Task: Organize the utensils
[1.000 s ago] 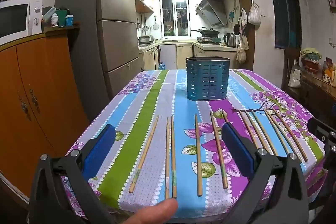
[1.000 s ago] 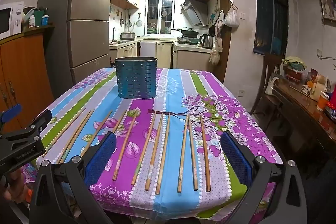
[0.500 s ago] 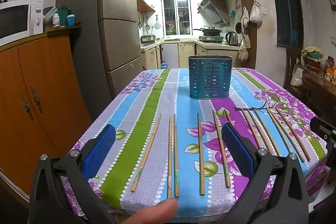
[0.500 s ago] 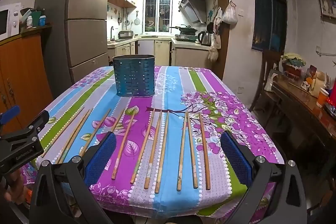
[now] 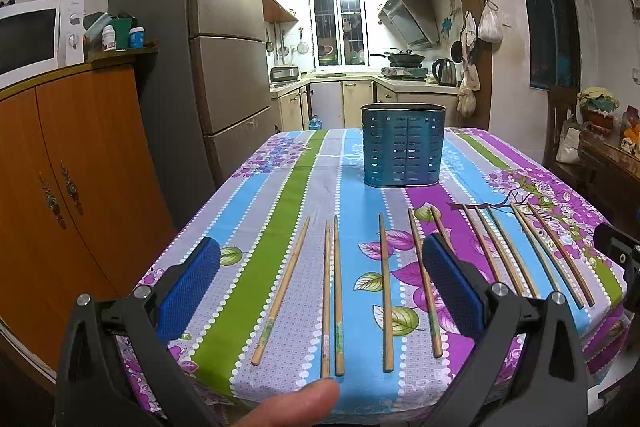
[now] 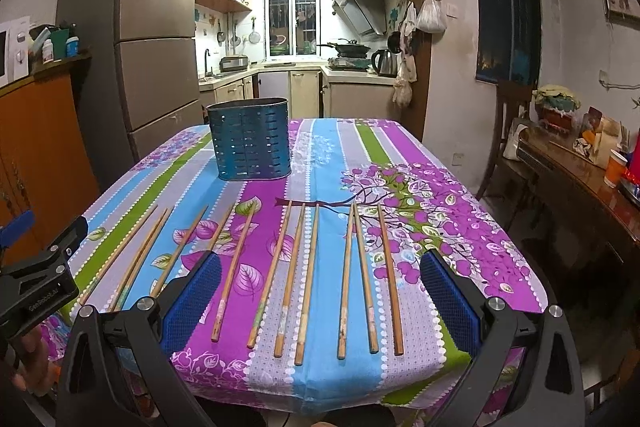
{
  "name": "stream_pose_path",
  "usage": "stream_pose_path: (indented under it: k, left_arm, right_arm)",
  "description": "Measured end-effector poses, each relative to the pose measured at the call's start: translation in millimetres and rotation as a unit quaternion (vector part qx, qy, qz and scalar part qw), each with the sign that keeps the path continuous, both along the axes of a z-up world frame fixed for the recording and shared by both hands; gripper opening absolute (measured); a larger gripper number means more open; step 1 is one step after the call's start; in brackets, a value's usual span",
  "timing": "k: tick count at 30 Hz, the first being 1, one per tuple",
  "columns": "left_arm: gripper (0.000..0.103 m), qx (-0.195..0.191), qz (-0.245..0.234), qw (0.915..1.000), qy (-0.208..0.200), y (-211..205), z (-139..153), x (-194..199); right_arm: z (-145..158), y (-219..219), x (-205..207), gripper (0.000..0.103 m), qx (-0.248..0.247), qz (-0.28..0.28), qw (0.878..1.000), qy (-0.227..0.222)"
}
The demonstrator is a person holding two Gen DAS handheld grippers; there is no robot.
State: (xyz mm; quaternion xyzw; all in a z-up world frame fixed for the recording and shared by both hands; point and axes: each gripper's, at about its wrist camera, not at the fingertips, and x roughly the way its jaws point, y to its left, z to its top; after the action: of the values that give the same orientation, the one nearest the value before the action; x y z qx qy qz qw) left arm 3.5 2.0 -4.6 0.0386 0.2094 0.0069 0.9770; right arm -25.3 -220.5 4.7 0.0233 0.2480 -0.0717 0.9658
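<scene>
Grippers above the near table edge, chopsticks in a row.
We hold the left gripper (image 5: pixel 320 281) and right gripper (image 6: pixel 320 283) level, both jaws wide and empty; bamboo chopsticks (image 6: pixel 308 277) lie side by side on the striped tablecloth (image 6: pixel 332 163), the blue perforated holder (image 6: pixel 250 141) upright behind them.

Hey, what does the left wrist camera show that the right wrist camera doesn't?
Only the left wrist view shows the whole microwave on the orange cabinet and a fingertip at the bottom edge. Only the right wrist view shows the side table with an orange cup, and the left gripper from the side. Both show the blue holder, the chopsticks in a row, and the striped tablecloth.
</scene>
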Motion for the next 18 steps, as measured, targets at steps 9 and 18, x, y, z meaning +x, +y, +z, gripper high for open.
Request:
stream_pose_path:
  k: [9, 18]
  left_arm:
    - [0.097, 0.003, 0.005, 1.0, -0.002, 0.2, -0.6, -0.3]
    - [0.097, 0.007, 0.007, 0.9999, -0.002, -1.5, -1.8, 0.2]
  right_arm:
    - [-0.6, 0.9, -0.2, 0.099, 0.004, 0.008, 1.0, -0.003]
    - [-1.9, 2.0, -0.2, 0.099, 0.009, 0.018, 1.0, -0.006]
